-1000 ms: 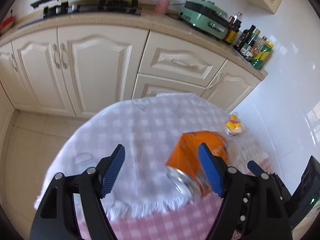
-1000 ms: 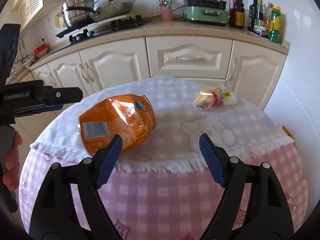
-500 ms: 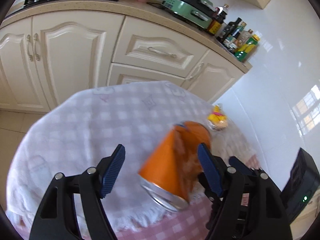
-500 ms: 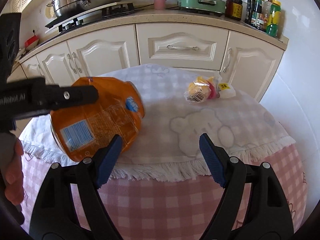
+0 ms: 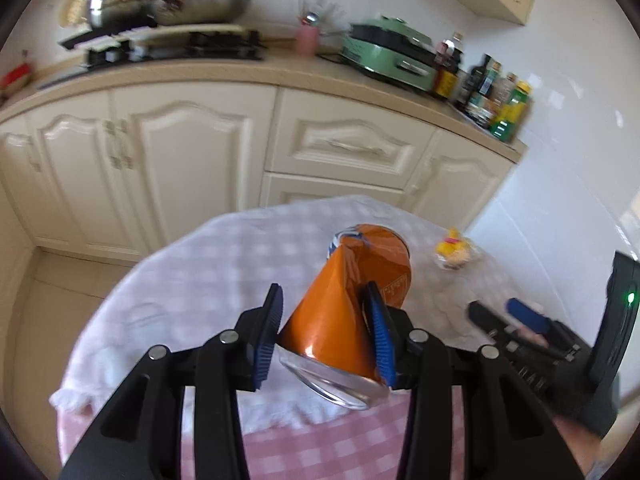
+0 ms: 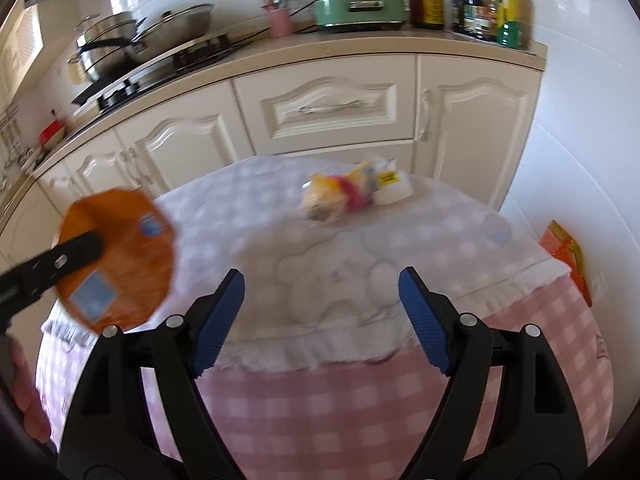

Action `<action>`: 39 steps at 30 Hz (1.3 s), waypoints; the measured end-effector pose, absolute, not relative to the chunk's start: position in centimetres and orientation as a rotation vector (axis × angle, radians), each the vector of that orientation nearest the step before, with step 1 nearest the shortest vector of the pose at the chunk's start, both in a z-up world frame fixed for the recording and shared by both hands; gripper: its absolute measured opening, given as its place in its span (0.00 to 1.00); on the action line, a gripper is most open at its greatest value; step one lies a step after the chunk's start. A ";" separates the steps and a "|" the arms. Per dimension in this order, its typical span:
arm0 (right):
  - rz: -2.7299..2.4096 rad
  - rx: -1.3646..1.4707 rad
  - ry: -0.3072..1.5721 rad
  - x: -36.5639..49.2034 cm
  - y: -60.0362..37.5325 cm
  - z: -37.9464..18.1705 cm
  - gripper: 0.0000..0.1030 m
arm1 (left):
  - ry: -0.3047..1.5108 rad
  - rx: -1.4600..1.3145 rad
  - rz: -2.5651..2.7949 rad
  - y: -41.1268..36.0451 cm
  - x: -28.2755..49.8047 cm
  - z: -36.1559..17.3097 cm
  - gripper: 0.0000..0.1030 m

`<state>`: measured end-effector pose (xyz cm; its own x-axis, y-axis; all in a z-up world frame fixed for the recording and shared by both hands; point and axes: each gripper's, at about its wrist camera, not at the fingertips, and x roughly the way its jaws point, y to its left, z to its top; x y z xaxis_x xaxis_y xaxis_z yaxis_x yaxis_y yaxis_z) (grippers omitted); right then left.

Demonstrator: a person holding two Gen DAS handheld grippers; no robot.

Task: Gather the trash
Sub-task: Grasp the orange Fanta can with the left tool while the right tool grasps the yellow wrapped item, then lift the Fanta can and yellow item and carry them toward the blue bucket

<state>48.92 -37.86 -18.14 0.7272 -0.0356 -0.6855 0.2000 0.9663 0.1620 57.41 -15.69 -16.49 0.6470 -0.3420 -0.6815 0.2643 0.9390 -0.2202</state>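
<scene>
My left gripper point(image 5: 326, 334) is shut on a crushed orange soda can point(image 5: 352, 300), its blue pads pressed into the can's sides, and holds it lifted above the table. The can also shows at the left of the right wrist view point(image 6: 116, 256), in the air. My right gripper point(image 6: 320, 320) is open and empty over the table's near edge. A crumpled yellow and pink wrapper point(image 6: 348, 196) lies on the white checked cloth point(image 6: 240, 208) beyond it; it also shows in the left wrist view point(image 5: 454, 250).
The round table has a pink checked cover point(image 6: 320, 408) under the white cloth. Cream kitchen cabinets point(image 5: 180, 160) stand behind it, with pans, a green cooker point(image 5: 392, 56) and bottles point(image 6: 488, 4) on the counter. An orange box point(image 6: 568, 252) lies on the floor at the right.
My left gripper has shut on the orange can and lifted it off the table. My right gripper has stayed open and shifted a little toward the wrapper.
</scene>
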 end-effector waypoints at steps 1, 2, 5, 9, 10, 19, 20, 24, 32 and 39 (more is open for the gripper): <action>-0.136 0.240 0.747 49.3 -38.2 -18.2 0.76 | 0.781 -0.102 -0.309 -15.2 57.3 -16.4 0.39; -0.140 0.246 0.745 49.8 -38.4 -18.2 0.76 | 0.773 -0.107 -0.285 -14.8 57.2 -16.3 0.39; -0.136 0.246 0.750 51.7 -38.3 -18.3 0.76 | 0.756 -0.123 -0.214 -13.4 57.3 -16.0 0.39; -0.171 0.217 0.767 54.2 -38.0 -18.9 0.76 | 0.745 -0.138 -0.154 -11.4 57.7 -15.6 0.39; -0.180 0.223 0.774 54.9 -38.2 -19.2 0.76 | 0.737 -0.140 -0.141 -11.0 57.8 -15.5 0.39; -0.194 0.239 0.833 56.2 -39.4 -20.0 0.29 | 0.739 -0.151 -0.103 -9.8 58.2 -15.6 0.39; -0.188 0.235 0.833 56.0 -39.4 -20.0 0.29 | 0.739 -0.149 -0.102 -9.9 58.2 -15.7 0.39; -0.169 0.231 0.825 53.9 -39.4 -19.9 0.28 | 0.740 -0.154 -0.112 -10.0 57.5 -15.5 0.39; -0.069 0.244 0.764 46.9 -37.1 -17.2 0.28 | 0.741 -0.178 -0.153 -9.2 53.8 -14.0 0.37; 0.006 0.248 0.746 42.0 -33.8 -15.9 0.28 | 0.784 -0.217 -0.211 -8.2 49.4 -14.2 0.05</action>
<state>41.99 -33.77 -15.89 0.7360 0.0934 -0.6705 0.0819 0.9709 0.2251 49.45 -8.17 -14.16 0.6896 -0.2671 -0.6732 0.1070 0.9569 -0.2701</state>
